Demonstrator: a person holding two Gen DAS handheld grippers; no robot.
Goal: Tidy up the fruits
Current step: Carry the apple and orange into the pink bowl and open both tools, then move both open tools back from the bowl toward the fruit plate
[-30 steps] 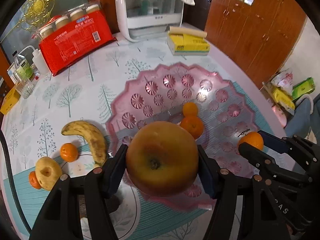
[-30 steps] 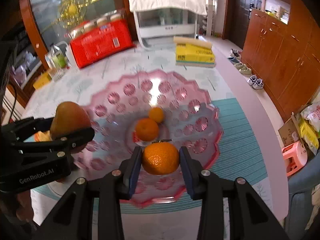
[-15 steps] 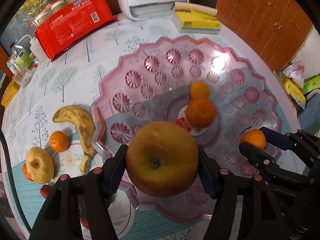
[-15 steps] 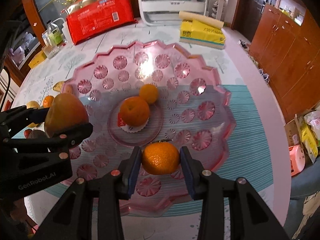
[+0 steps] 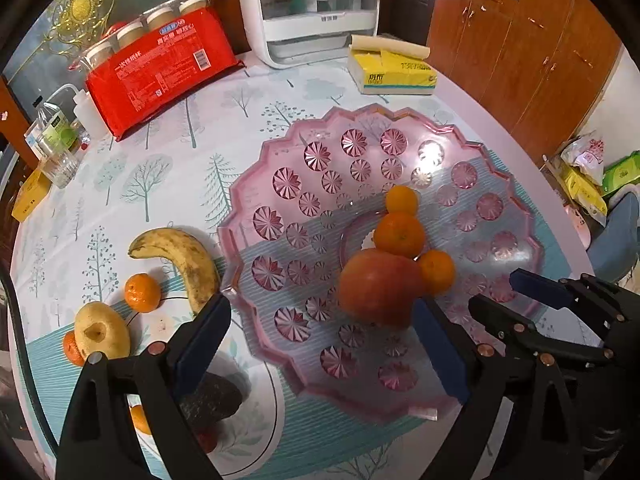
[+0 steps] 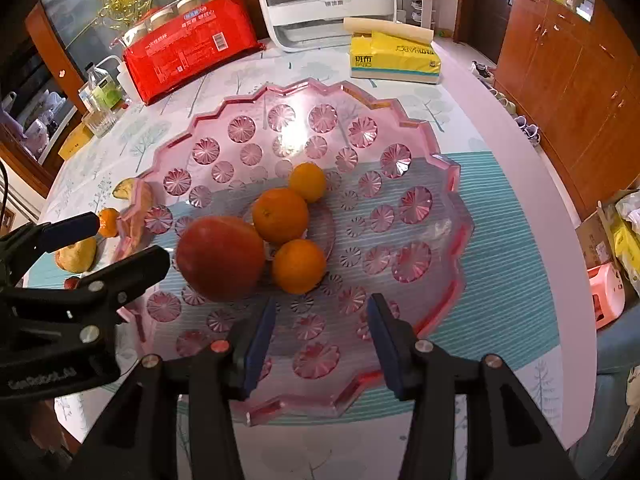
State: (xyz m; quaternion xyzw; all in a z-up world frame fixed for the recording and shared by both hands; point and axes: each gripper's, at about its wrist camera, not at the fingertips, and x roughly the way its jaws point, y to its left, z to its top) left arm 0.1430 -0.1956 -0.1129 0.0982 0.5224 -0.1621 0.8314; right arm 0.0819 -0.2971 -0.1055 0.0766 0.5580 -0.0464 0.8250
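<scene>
A pink glass fruit tray (image 5: 256,208) (image 6: 436,216) lies on the table. In it rest a red-yellow apple (image 5: 378,286) (image 6: 220,258) and three tangerines, the nearest (image 5: 437,271) (image 6: 299,266) beside the apple. My left gripper (image 5: 324,344) (image 6: 116,242) is open and empty just in front of the apple. My right gripper (image 6: 318,338) (image 5: 520,292) is open and empty just short of the nearest tangerine. Left of the tray lie a banana (image 5: 180,258), a tangerine (image 5: 142,293) and a yellow pear (image 5: 102,330).
A dark fruit (image 5: 214,398) and more small fruits lie under my left fingers. A red package (image 5: 156,76), a white appliance (image 5: 316,20) and a yellow tissue pack (image 5: 390,72) stand at the back. Bottles and a glass (image 5: 60,164) are far left.
Both grippers opened: the left let the apple go into the tray and the right let its tangerine go beside it. Both grippers have drawn back a little.
</scene>
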